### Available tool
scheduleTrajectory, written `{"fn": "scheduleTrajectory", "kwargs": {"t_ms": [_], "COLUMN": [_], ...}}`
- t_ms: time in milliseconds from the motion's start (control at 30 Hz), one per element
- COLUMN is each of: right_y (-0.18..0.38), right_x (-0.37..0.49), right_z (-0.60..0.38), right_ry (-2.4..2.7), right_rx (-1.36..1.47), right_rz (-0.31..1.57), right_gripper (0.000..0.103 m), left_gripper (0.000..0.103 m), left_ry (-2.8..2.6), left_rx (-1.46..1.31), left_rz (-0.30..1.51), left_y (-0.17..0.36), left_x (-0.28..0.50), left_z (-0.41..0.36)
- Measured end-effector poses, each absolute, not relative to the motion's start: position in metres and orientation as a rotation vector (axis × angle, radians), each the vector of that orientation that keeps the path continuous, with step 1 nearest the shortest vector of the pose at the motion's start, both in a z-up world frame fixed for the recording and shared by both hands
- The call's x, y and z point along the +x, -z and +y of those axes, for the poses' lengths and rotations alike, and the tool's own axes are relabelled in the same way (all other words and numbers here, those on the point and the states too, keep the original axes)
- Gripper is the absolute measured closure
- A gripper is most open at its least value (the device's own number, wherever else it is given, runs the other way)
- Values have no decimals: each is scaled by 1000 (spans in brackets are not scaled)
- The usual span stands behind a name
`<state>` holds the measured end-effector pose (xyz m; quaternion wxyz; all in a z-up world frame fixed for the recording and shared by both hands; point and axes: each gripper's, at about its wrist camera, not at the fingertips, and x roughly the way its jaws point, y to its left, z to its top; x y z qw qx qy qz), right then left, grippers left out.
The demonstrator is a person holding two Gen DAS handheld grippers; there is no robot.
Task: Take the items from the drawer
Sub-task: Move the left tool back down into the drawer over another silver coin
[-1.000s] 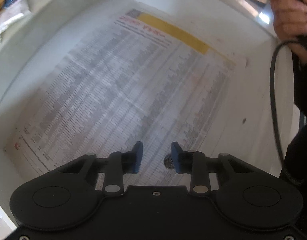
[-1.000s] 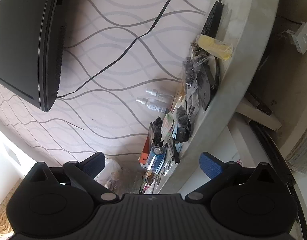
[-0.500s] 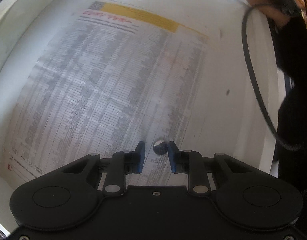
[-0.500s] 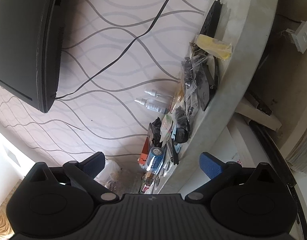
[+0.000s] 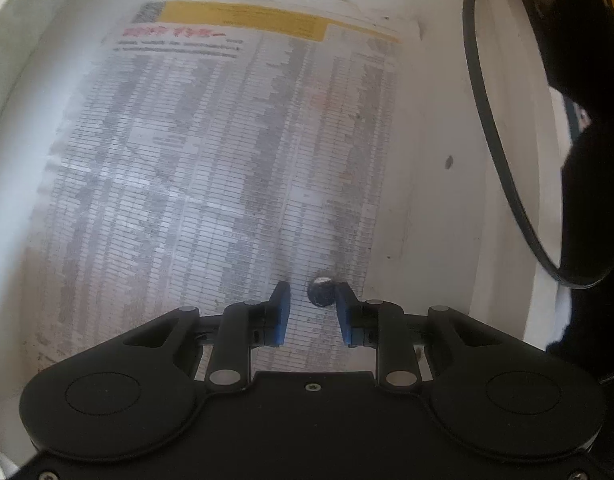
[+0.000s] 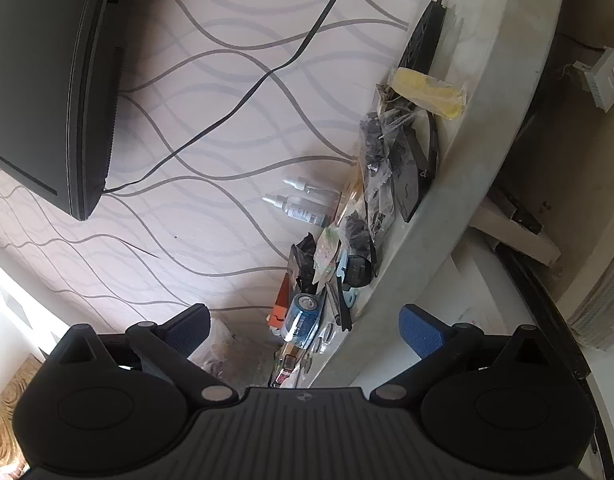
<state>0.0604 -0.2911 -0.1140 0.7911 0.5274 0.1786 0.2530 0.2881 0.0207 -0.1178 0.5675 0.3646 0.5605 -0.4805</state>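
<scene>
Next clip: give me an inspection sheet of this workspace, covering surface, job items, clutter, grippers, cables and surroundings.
Surface: white drawer lined with a printed newspaper sheet.
Job's things: small round dark metallic object lies on the newspaper, near the tips of the blue fingers, apparently not gripped.
Clutter: grey countertop holds a blue cylindrical battery, two clear spray bottles, yellow packet, black bagged parts.
Grippers: left gripper narrowly open at the object; right gripper wide open, empty.
Cables: black cable loops past the drawer; a black wire runs across the wall.
Surroundings: wavy-patterned wallpaper, black monitor.
</scene>
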Motion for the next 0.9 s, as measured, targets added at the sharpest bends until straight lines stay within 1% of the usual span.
{"fn": "scheduleTrajectory", "kwargs": {"t_ms": [33,100,400,467,500,767,800,867,900], "right_y": [114,114,116,116,116,116,116,116,116], "right_x": [61,61,60,59,59,59,58,57,57], "right_z": [-291,-291,-292,-293,-293,-294,-294,-295,-295], "right_ry": [-543,-541,-532,-534,-534,-535,-533,-530,-528], "right_rx": [1133,1133,1152,1156,1159,1165,1163,1166,1169], "right_rz": [385,386,390,386,383,385,384,383,382], "right_gripper": [0,0,0,0,0,0,0,0,0], "left_gripper": [75,74,80,82,85,86,86,79,74], "left_ry": [1135,1148,1163,1137,1120,1079,1077,1066,1048], "left_rx": [863,875,1010,998,994,1022,1027,1038,1042], "left_rz": [1322,1331,1323,1309,1298,1250,1245,1233,1222], "left_y": [118,119,121,121,121,121,121,120,120], "left_x": [288,289,280,277,275,266,266,264,264], "left_z": [20,19,7,9,10,10,10,9,10]}}
